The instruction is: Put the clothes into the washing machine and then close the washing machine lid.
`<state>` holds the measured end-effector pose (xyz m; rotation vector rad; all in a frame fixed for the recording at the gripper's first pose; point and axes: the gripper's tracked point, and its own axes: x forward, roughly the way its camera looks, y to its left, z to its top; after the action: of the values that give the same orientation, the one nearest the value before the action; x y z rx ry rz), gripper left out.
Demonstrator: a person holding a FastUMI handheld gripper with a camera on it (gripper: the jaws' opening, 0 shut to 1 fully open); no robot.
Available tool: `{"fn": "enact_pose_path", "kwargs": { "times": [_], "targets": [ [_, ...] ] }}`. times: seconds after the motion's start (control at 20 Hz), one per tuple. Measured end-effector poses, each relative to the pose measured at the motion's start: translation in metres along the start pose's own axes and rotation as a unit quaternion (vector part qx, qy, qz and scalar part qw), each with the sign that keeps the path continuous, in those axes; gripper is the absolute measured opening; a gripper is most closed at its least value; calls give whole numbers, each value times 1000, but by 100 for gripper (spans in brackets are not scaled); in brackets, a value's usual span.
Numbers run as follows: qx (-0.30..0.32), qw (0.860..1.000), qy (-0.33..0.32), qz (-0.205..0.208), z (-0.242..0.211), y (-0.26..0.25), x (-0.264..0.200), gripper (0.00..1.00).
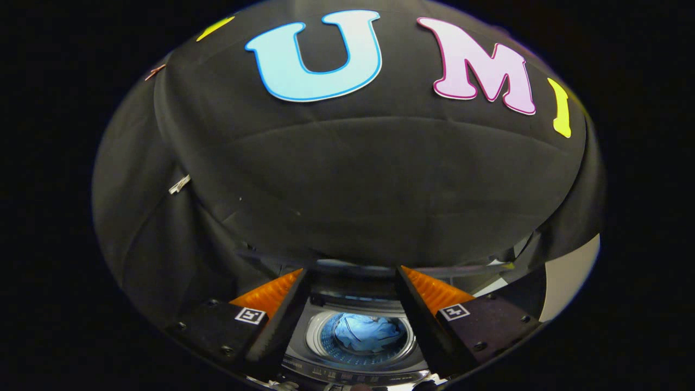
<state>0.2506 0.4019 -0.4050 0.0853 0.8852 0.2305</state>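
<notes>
We hold the gripper [350, 279] released, fingers spread and empty, above the washing machine [355, 366]; the blue clothes [362, 332] already lie in its drum, seen between the fingers, so its raised lid [353, 267] presumably comes next

Blue clothes [362, 332] sit bunched inside the washing machine [355, 368] drum, lid [353, 267] up behind the opening.

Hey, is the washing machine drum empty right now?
No, blue clothes lie inside the drum of the washing machine, seen between the open gripper fingers.
</notes>
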Motion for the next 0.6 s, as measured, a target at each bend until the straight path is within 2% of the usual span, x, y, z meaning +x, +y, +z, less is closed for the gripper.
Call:
{"fn": "enact_pose_path", "kwargs": {
  "times": [0.15, 0.2, 0.45, 0.6],
  "targets": [
    [13, 1000, -10, 2, 19, 6, 8, 100],
    [4, 1000, -12, -12, 22, 0, 15, 100],
    [8, 999, 25, -41, 4, -11, 39, 100],
    [7, 999, 21, -47, -1, -11, 43, 100]
  ]
}}
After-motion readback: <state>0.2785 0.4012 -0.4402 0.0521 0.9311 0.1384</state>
